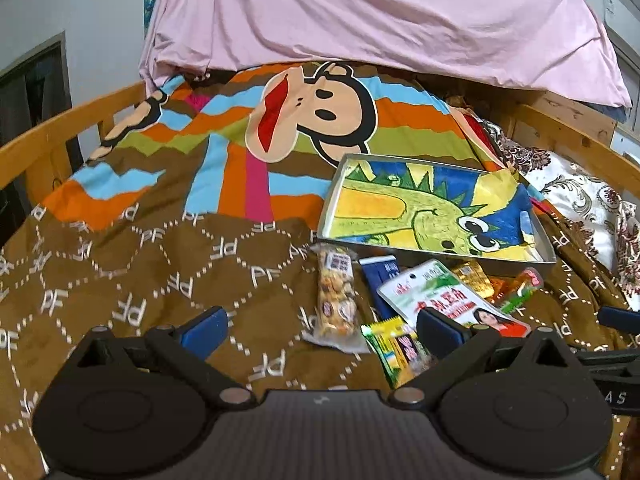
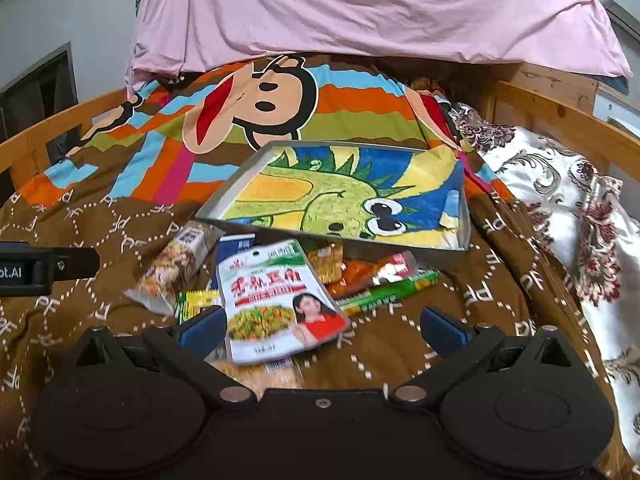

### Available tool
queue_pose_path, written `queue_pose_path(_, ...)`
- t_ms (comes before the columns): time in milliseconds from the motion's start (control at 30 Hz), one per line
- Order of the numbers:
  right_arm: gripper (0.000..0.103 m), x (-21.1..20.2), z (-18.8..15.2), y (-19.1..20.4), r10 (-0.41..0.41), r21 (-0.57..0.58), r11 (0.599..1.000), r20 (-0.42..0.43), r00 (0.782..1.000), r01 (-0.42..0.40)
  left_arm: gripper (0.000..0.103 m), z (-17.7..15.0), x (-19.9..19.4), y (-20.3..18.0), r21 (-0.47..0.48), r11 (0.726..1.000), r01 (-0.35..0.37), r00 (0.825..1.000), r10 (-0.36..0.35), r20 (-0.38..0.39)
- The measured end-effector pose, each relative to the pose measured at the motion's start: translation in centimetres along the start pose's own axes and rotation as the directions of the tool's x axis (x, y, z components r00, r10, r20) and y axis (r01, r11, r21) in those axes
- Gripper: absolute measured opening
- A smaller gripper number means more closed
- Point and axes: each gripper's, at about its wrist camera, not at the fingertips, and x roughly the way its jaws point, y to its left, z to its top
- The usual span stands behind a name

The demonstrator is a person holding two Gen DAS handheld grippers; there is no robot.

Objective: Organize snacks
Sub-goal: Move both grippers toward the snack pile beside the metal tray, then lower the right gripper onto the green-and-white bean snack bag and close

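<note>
A loose heap of snacks lies on the brown quilt in front of a shallow grey tray [image 2: 466,220] lined with a dinosaur cloth. On top is a white pouch [image 2: 276,300] printed with a woman in red. Around it lie a clear biscuit pack [image 2: 176,268], a blue packet [image 2: 236,246], a yellow-green packet [image 2: 196,300], a gold packet [image 2: 328,262], an orange packet [image 2: 372,274] and a green stick [image 2: 388,292]. My right gripper [image 2: 323,330] is open above the pouch's near end, not touching it. My left gripper [image 1: 324,332] is open over the clear pack [image 1: 336,300] and the yellow-green packet [image 1: 394,348].
The bed has wooden rails [image 1: 52,136] on the left and right [image 2: 560,112]. A pink sheet [image 1: 360,20] hangs over the far end. A floral cloth [image 2: 560,184] is bunched along the right side. The brown quilt [image 1: 140,272] left of the snacks is bare.
</note>
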Motion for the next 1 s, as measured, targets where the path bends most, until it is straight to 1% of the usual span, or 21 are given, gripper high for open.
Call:
queue_pose_path(167, 0.102, 1.6, 1.1, 0.1, 0.003, 0.010, 1.000, 0.000, 1.000, -0.003, 0.103, 0.7, 0.8, 0.1, 0.051, 0.999, -0.014, 1.000, 0.013, 0.015)
queue_pose_path(267, 0.102, 2.7, 1.5, 0.1, 0.008, 0.001, 1.000, 0.002, 1.000, -0.008, 0.103, 0.6, 1.7, 0.4, 0.070, 0.997, -0.021, 1.000, 0.021, 0.002)
queue_pose_path(367, 0.102, 3.5, 1.8, 0.0, 0.035, -0.022, 0.999, 0.029, 0.999, -0.034, 0.103, 0.5, 2.8, 0.9, 0.066, 0.998, -0.021, 0.999, 0.023, -0.030)
queue_pose_path(467, 0.102, 3.8, 1.9, -0.3, 0.063, -0.029, 0.998, 0.076, 0.995, -0.061, 0.103, 0.5, 3.9, 1.3, 0.079, 0.996, -0.028, 0.997, 0.034, -0.068)
queue_pose_path(600, 0.102, 4.5, 2.2, -0.4, 0.085, -0.048, 0.996, 0.104, 0.991, -0.080, 0.103, 0.9, 4.7, 1.5, 0.107, 0.993, -0.041, 0.995, 0.050, -0.090)
queue_pose_path(800, 0.102, 5.5, 3.0, 0.2, 0.130, -0.083, 0.989, 0.135, 0.982, -0.119, 0.103, 2.0, 5.0, 1.0, 0.127, 0.990, -0.064, 0.994, 0.075, -0.084)
queue_pose_path(1000, 0.102, 5.9, 2.9, -0.1, 0.170, -0.094, 0.983, 0.148, 0.974, -0.158, 0.103, 2.5, 5.6, 0.5, 0.151, 0.983, -0.107, 0.987, 0.124, -0.106)
